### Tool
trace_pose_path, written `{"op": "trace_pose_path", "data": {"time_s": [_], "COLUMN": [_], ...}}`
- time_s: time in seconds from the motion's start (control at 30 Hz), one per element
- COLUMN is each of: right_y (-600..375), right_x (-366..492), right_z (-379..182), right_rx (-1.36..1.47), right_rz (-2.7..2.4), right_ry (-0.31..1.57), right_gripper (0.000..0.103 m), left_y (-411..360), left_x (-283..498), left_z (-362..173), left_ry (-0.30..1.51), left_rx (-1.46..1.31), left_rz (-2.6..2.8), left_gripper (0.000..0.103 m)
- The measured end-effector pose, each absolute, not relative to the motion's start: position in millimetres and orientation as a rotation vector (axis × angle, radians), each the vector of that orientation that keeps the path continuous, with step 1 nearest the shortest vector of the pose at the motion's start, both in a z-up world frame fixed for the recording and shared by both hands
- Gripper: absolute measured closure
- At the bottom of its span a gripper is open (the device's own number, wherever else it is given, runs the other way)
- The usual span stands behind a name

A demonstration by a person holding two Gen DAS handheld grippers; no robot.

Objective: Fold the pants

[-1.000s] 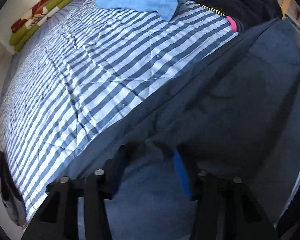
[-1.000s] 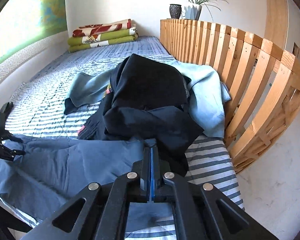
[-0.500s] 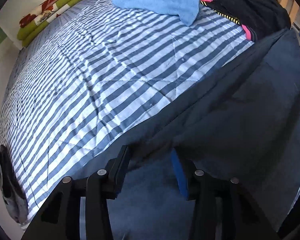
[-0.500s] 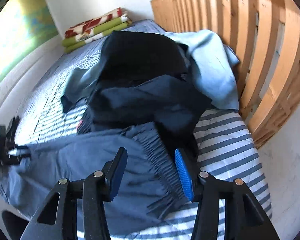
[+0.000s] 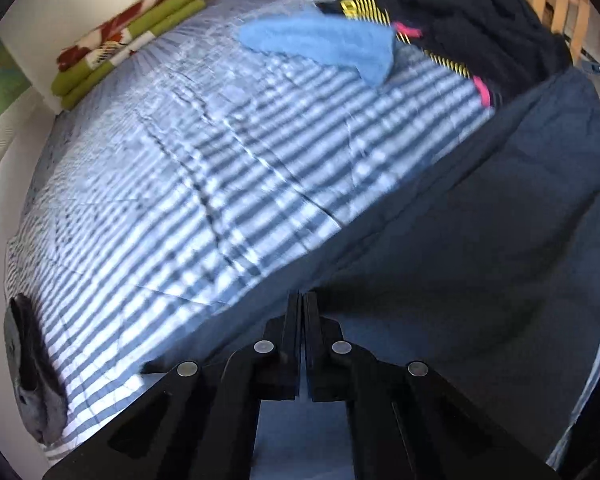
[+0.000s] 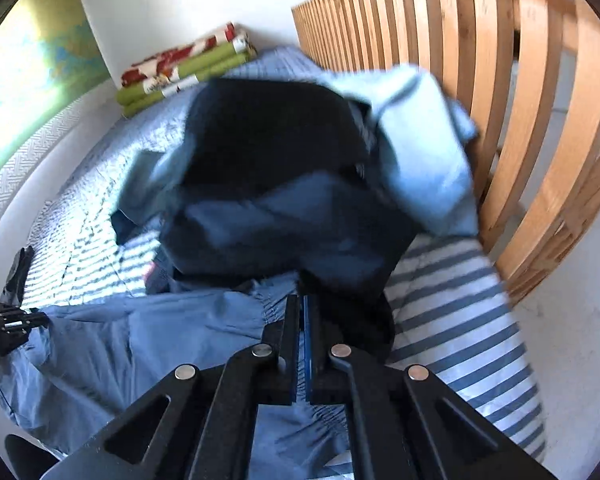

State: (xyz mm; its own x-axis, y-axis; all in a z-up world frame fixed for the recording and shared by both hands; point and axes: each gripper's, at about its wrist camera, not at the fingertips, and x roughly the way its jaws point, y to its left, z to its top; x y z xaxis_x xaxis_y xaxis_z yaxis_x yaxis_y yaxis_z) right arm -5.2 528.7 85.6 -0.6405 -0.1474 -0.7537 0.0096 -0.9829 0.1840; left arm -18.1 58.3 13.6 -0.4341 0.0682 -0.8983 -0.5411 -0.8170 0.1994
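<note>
Blue pants (image 6: pixel 112 344) lie spread across the near end of the striped bed; in the left wrist view they look dark blue (image 5: pixel 480 248). My right gripper (image 6: pixel 302 300) is shut on the gathered waistband by the pile of clothes. At the other end, my left gripper (image 5: pixel 302 298) is shut on the fabric edge where the pants meet the striped cover. The left gripper (image 6: pixel 4 328) also shows at the far left of the right wrist view, on the leg end.
A pile of dark clothes (image 6: pixel 268 152) and a light blue garment (image 6: pixel 424 152) lies behind the waistband, against the wooden slat rail (image 6: pixel 500 80). Folded green and red blankets (image 5: pixel 128 40) sit at the far wall. A blue towel (image 5: pixel 328 44) rests on the striped cover (image 5: pixel 180 184).
Both grippers stood open over the pants half a second ago and have now closed on the fabric. The right gripper had been shut a second ago.
</note>
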Motion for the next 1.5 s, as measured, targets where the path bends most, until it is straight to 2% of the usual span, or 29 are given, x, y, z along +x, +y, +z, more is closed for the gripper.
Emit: {"op": "trace_pose_path", "data": {"time_s": [0.13, 0.27, 0.3, 0.33, 0.4, 0.43, 0.73, 0.9, 0.93, 0.97, 1.03, 1.23, 1.33, 1.4, 1.5], "right_y": [528.0, 527.4, 530.1, 534.3, 542.6, 544.5, 542.8, 526.1, 521.3, 515.9, 512.1, 527.1, 522.3, 517.4, 523.4], "right_x": [-12.7, -36.1, -39.6, -42.0, -38.1, -37.1, -24.7, -35.2, -34.8, -32.9, -25.1, -25.0, -37.1, -44.0, -47.0], "right_z": [108.7, 89.3, 80.2, 71.2, 57.9, 53.2, 56.8, 41.6, 40.5, 42.0, 51.2, 84.1, 75.4, 64.8, 60.6], "right_rx": [1.197, 1.315, 1.365, 1.407, 1.417, 1.419, 1.346, 1.435, 1.437, 1.434, 1.378, 1.240, 1.281, 1.356, 1.428], "right_rz": [-2.818, -2.759, -2.718, -2.691, -2.673, -2.651, -2.566, -2.545, -2.559, -2.590, -2.640, -2.784, -2.812, -2.806, -2.788], "right_ry": [-0.240, -0.213, -0.245, -0.284, -0.362, -0.392, -0.491, -0.398, -0.370, -0.321, -0.285, -0.288, -0.204, -0.152, -0.190], "right_gripper": [0.103, 0.103, 0.098, 0.087, 0.074, 0.073, 0.073, 0.074, 0.088, 0.097, 0.100, 0.100, 0.100, 0.097, 0.092], "left_y": [47.7, 48.1, 51.5, 54.9, 59.4, 60.1, 59.1, 59.6, 60.1, 60.4, 60.3, 47.3, 52.4, 54.4, 42.6], "left_x": [-29.3, -35.0, -32.4, -30.6, -28.9, -28.2, -30.4, -31.2, -30.1, -28.8, -24.3, -32.4, -36.4, -40.4, -45.3], "left_z": [33.4, 21.5, 17.8, 12.6, 4.5, 2.3, -3.0, -7.3, -7.9, -7.6, -3.4, 18.1, 8.6, -3.0, -0.4], "left_ry": [0.618, 0.636, 0.658, 0.682, 0.697, 0.703, 0.707, 0.703, 0.708, 0.716, 0.732, 0.609, 0.653, 0.667, 0.644], "left_rx": [-1.374, -1.423, -1.430, -1.431, -1.431, -1.435, -1.449, -1.453, -1.451, -1.447, -1.418, -1.381, -1.399, -1.453, -1.501], "left_rz": [2.345, 2.321, 2.307, 2.294, 2.274, 2.269, 2.255, 2.259, 2.262, 2.264, 2.273, 2.353, 2.336, 2.304, 2.373], "left_gripper": [0.102, 0.102, 0.102, 0.102, 0.102, 0.102, 0.102, 0.102, 0.102, 0.102, 0.102, 0.102, 0.102, 0.099, 0.091]}}
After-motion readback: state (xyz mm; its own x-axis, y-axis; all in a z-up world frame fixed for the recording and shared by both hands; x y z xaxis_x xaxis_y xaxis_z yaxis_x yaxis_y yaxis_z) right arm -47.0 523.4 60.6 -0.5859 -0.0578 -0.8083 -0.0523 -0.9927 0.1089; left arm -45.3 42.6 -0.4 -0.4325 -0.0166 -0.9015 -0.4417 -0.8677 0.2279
